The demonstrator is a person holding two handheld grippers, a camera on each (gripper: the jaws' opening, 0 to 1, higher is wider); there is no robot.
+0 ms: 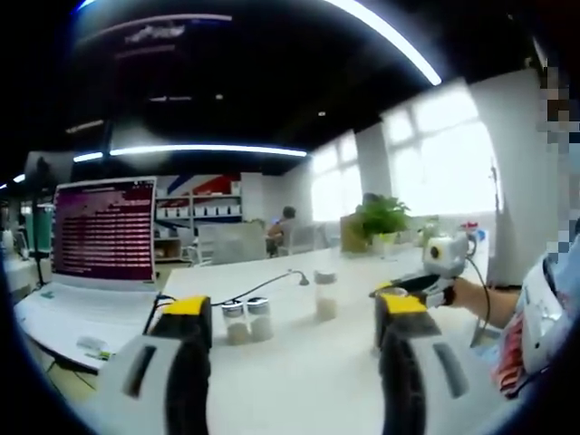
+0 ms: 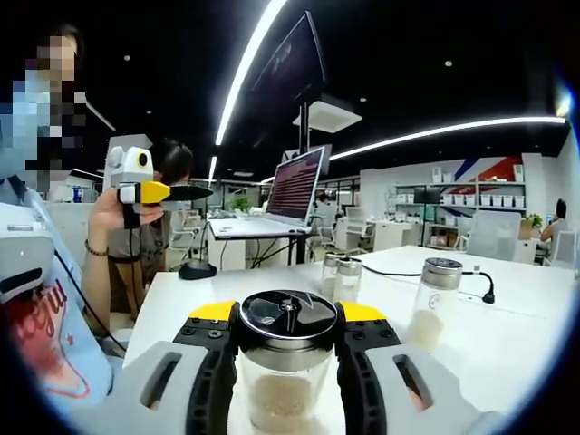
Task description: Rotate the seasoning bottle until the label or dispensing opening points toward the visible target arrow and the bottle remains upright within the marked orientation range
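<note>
A glass seasoning bottle (image 2: 285, 385) with a shiny black lid, holding pale grains, stands upright on the white table (image 2: 526, 335). My right gripper (image 2: 285, 319) is shut on it, with a yellow-tipped jaw on each side just under the lid. In the left gripper view the right gripper (image 1: 399, 290) comes in from the right, held by a hand, low over the table. My left gripper (image 1: 294, 313) is open with nothing between its jaws, above the table's near side. In the right gripper view the left gripper (image 2: 199, 192) is held up in the air at the left.
Three more seasoning bottles stand mid-table: a taller one (image 1: 325, 294) (image 2: 427, 304) and two small ones (image 1: 247, 320) (image 2: 342, 275). A black cable (image 2: 453, 272) runs behind them. An open laptop (image 1: 101, 237) sits at the table's end, a potted plant (image 1: 381, 219) at the far side.
</note>
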